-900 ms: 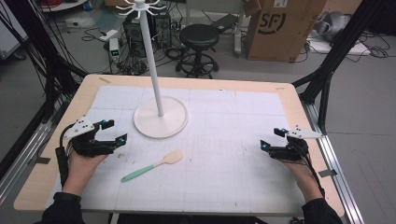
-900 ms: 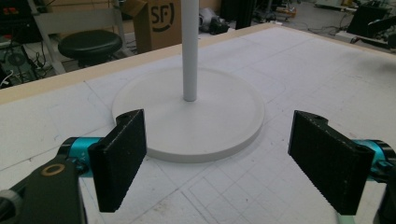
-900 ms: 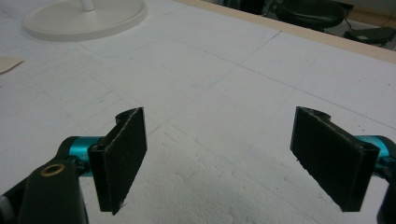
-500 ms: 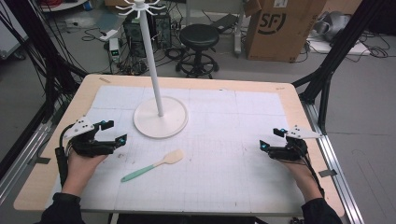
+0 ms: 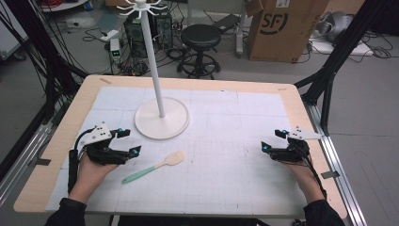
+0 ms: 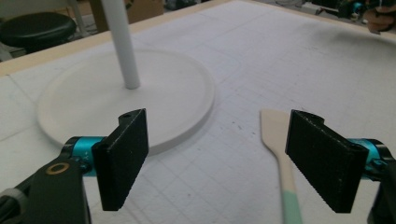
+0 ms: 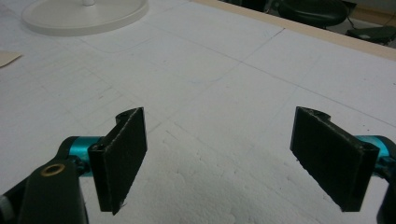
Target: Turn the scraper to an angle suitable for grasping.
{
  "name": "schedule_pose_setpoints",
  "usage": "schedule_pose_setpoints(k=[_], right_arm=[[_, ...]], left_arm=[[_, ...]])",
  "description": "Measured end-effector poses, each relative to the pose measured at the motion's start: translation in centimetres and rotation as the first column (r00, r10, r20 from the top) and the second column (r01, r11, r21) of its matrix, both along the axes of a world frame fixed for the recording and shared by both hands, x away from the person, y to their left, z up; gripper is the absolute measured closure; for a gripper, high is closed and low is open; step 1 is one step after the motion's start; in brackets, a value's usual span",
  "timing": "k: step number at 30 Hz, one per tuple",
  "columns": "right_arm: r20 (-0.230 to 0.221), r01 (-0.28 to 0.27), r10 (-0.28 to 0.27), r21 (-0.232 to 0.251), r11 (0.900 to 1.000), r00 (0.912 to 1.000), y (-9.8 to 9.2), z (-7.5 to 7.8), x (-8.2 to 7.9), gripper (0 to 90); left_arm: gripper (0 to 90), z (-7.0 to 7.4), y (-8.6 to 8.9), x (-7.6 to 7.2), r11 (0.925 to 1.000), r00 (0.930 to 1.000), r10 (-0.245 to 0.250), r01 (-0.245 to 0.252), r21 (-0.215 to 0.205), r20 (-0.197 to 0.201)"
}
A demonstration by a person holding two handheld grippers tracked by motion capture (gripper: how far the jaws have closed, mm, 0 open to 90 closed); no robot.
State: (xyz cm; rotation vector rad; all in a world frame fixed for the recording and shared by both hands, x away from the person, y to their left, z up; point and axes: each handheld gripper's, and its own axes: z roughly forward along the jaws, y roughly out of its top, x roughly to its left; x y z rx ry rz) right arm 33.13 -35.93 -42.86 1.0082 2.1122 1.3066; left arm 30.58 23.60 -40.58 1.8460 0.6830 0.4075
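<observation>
A flat spatula with a pale wooden blade and mint-green handle (image 5: pixel 154 167) lies on the white gridded surface (image 5: pixel 226 141) just left of centre in the high view, low in the frame, blade toward the upper right. The left claw (image 5: pixel 126 141) rests at lower left beside the handle end, jaws spread with nothing between them. The right claw (image 5: pixel 273 140) sits at lower right, well apart, also spread and empty. A white round-based pole stand (image 5: pixel 162 117) rises above the spatula.
</observation>
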Motion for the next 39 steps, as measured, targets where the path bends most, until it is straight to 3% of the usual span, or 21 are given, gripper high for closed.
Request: schedule_pose_setpoints(k=[4, 8, 15, 21, 28, 31, 35, 39], right_arm=[[-0.002, 0.001, -0.001, 0.001, 1.000, 1.0000, 0.1, 0.0, 0.0, 17.9], [-0.002, 0.000, 0.000, 0.000, 1.000, 1.0000, 0.1, 0.0, 0.0, 17.9], [-0.005, 0.001, -0.001, 0.001, 1.000, 1.0000, 0.1, 0.0, 0.0, 17.9], [-0.004, 0.001, -0.001, 0.001, 1.000, 1.0000, 0.1, 0.0, 0.0, 18.0], [-0.003, -0.004, 0.004, -0.003, 1.000, 1.0000, 0.1, -0.1, 0.0, 18.0], [-0.003, -0.002, 0.002, -0.003, 1.000, 1.0000, 0.1, 0.0, 0.0, 18.0], [-0.003, -0.002, 0.002, -0.004, 1.000, 1.0000, 0.0, 0.0, 0.0, 18.0], [-0.004, -0.006, 0.006, -0.002, 1.000, 1.0000, 0.1, -0.1, 0.1, 18.0]], left_arm=[[24.3, -0.5, -1.7, -0.5, 0.9986, 0.9991, -0.042, 0.042, 0.031, 0.004], [26.3, -1.0, -3.5, -1.1, 0.9948, 0.9974, -0.069, 0.070, 0.074, -0.018], [31.6, -1.7, -4.9, -1.6, 0.9874, 0.9954, -0.086, 0.091, 0.130, -0.041], [42.7, -2.4, -5.8, -1.8, 0.9728, 0.9913, -0.113, 0.124, 0.196, -0.068], [55.4, -3.0, -6.7, -1.9, 0.9620, 0.9868, -0.123, 0.144, 0.232, -0.105], [62.2, -3.4, -7.2, -1.9, 0.9535, 0.9843, -0.122, 0.152, 0.260, -0.128], [68.6, -3.8, -7.7, -2.0, 0.9351, 0.9829, -0.123, 0.161, 0.316, -0.137], [75.2, -3.8, -7.7, -2.0, 0.9362, 0.9816, -0.123, 0.164, 0.311, -0.146]])
